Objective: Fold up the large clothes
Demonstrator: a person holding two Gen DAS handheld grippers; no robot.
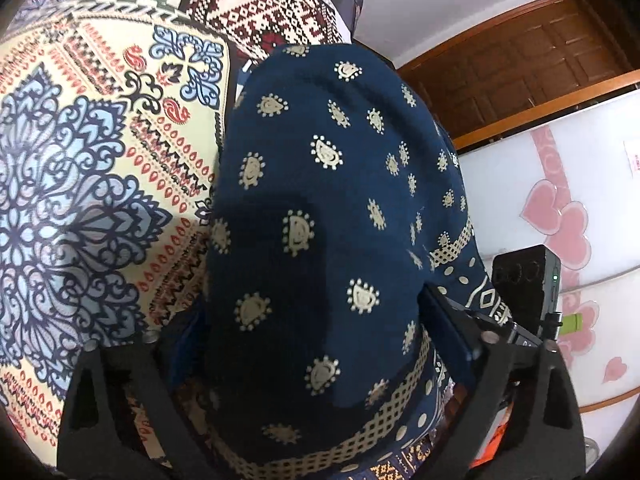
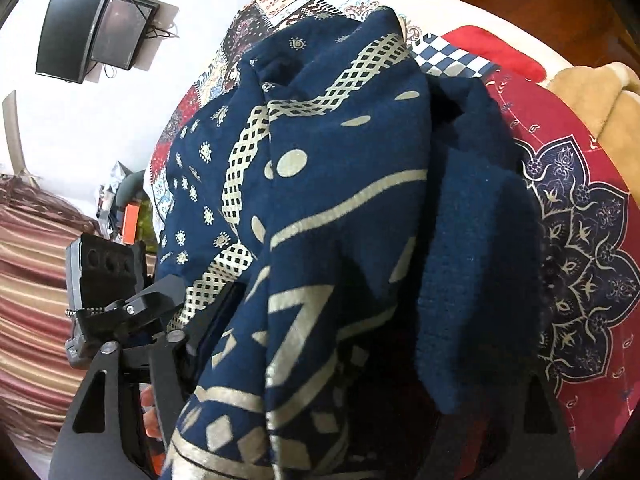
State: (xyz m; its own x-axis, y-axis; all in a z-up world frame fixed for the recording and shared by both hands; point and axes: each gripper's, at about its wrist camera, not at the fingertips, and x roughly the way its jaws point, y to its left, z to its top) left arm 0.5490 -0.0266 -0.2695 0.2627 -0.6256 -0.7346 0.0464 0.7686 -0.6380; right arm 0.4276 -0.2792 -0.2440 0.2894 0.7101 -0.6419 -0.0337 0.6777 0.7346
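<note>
Over the bed, on a patterned bedspread point(image 1: 100, 160) — navy cloth point(image 1: 320, 200) with cream paisley dots and a lattice border, heaped up and draped across both grippers. No brand or readable writing on the cloth. Off to the right in the left wrist view, on a white wardrobe point(image 1: 500, 184) with pink hearts, a small label point(image 1: 634, 158) with pink print, too small to read. Above that, a brown wooden door point(image 1: 520, 64).

Left gripper point(image 1: 308, 312): jaws set wide, black fingers point(image 1: 520, 392) spread at either side of the lower frame, cloth filling the whole gap and hiding the tips. Cannot tell whether pinched or merely hanging over. Just beside it on the right, the other gripper's camera block point(image 1: 524, 276), green light on.

Right gripper point(image 2: 360, 344): jaws apart, buried under the cloth's border section with its broad cream bands; left finger showing beside the fold, right finger almost wholly covered. Cannot tell whether gripped or only resting on top. Past the heap — red stretch of bedspread with a dark medallion, a tan blanket point(image 2: 592, 96) at the far edge, and two dark monitors point(image 2: 80, 24) on the white wall, screens blank.
</note>
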